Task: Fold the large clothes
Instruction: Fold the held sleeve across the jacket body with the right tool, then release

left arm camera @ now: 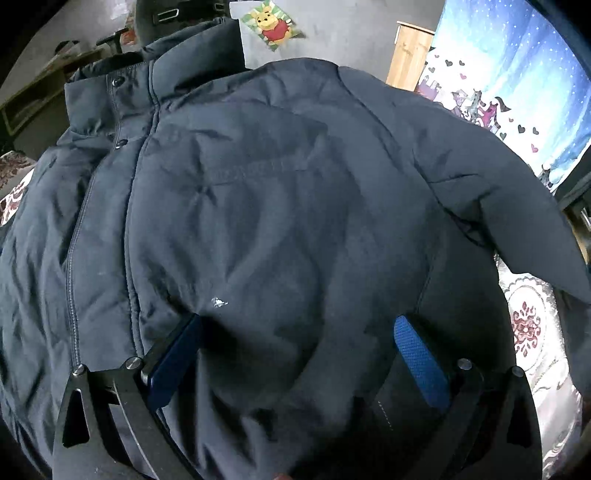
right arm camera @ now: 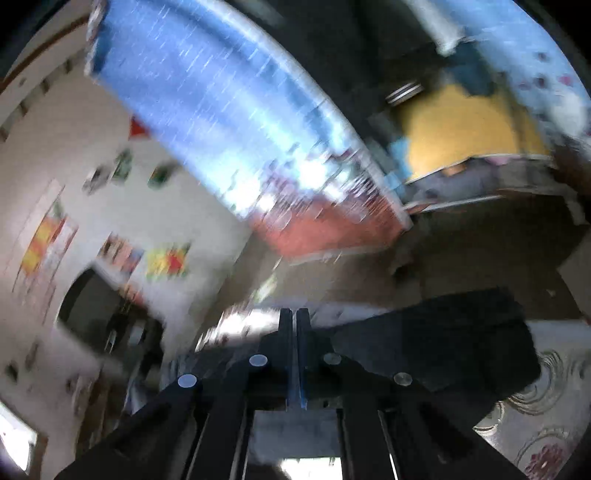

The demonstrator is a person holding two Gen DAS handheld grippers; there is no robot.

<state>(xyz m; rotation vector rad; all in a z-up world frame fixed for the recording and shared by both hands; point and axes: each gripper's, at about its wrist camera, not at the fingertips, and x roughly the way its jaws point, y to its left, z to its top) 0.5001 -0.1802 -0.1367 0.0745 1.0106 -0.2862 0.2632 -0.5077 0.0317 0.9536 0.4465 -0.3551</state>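
A large dark navy padded jacket [left arm camera: 280, 206] lies spread out and fills the left wrist view, collar at the upper left, zipper down the left, one sleeve reaching to the right. My left gripper [left arm camera: 298, 319] hangs just over its lower front, open wide, with the blue pads [left arm camera: 419, 360] apart and nothing pinched between them. In the blurred right wrist view my right gripper [right arm camera: 294, 318] is shut, fingers pressed together. A dark piece of the jacket [right arm camera: 443, 332] lies close beside its right finger. No cloth shows between the tips.
The jacket rests on a pale patterned bedcover [left arm camera: 532, 332]. Behind it are a blue starry curtain [left arm camera: 517, 62], a wooden cabinet [left arm camera: 410, 51] and a cartoon bear picture [left arm camera: 273, 26]. The right wrist view shows a wall with posters [right arm camera: 166, 258] and a yellow surface [right arm camera: 465, 136].
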